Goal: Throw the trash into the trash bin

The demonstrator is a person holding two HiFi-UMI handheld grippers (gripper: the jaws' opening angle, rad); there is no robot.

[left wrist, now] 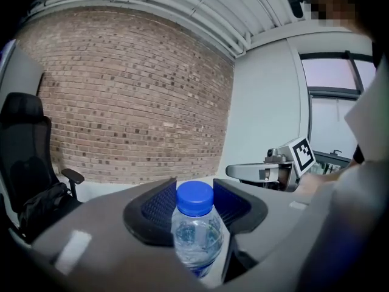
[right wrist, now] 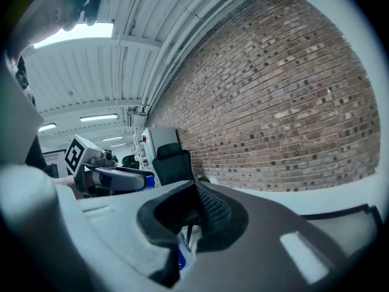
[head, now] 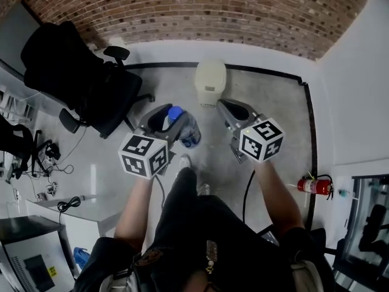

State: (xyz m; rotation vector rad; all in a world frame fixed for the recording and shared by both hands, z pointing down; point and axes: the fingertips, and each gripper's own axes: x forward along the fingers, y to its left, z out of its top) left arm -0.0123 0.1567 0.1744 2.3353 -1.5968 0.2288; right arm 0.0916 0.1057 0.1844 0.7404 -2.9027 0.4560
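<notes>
OK, carry phase, nothing is in the bin yet. Far left of the head view is a black office chair, so keep the path off it. Left tongs are clenched on the clear blue-capped bottle, cap poking up between the pads. The cream trash bin stands on the floor at upper centre against the wall, well apart from both tongs. Right tongs are pinched almost together on a thin white-and-blue scrap low in the pads; can't tell what it is. My call: get each load squarely over the bin mouth before letting go. Bottle first since it can bounce, scrap released low so it doesn't drift. Can't tell if the top is a flap; push through if so.
</notes>
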